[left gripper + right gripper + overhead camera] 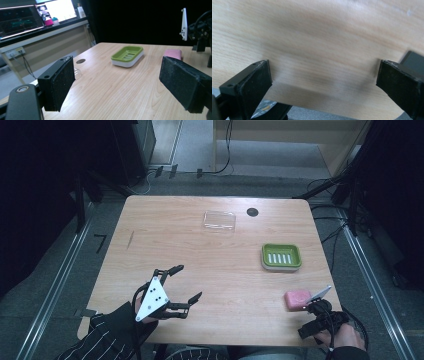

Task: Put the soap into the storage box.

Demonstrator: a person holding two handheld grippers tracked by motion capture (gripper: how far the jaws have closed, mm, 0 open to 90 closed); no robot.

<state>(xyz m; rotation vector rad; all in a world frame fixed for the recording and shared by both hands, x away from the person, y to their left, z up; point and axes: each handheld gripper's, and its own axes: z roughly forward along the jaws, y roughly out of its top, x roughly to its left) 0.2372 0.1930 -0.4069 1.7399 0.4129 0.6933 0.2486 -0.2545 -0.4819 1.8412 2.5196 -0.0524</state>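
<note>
A pink soap bar (297, 299) lies near the table's front right corner. A green soap dish (281, 256) with a slotted floor stands behind it. My left gripper (186, 282) hovers over the front left of the table, jaws wide open and empty. In the left gripper view the open jaws (117, 85) frame the dish (127, 55) and the soap (172, 53) farther off. My right gripper (320, 312) sits just right of the soap at the front edge. In the right gripper view its jaws (324, 77) stand wide apart over bare, blurred wood, with nothing between them.
A clear plastic lid (219, 220) lies at the back centre of the wooden table (200, 250), with a round black hole (252, 212) beside it. Cables run along the floor behind and to the right. Monitors (37, 15) stand on a bench beyond the table.
</note>
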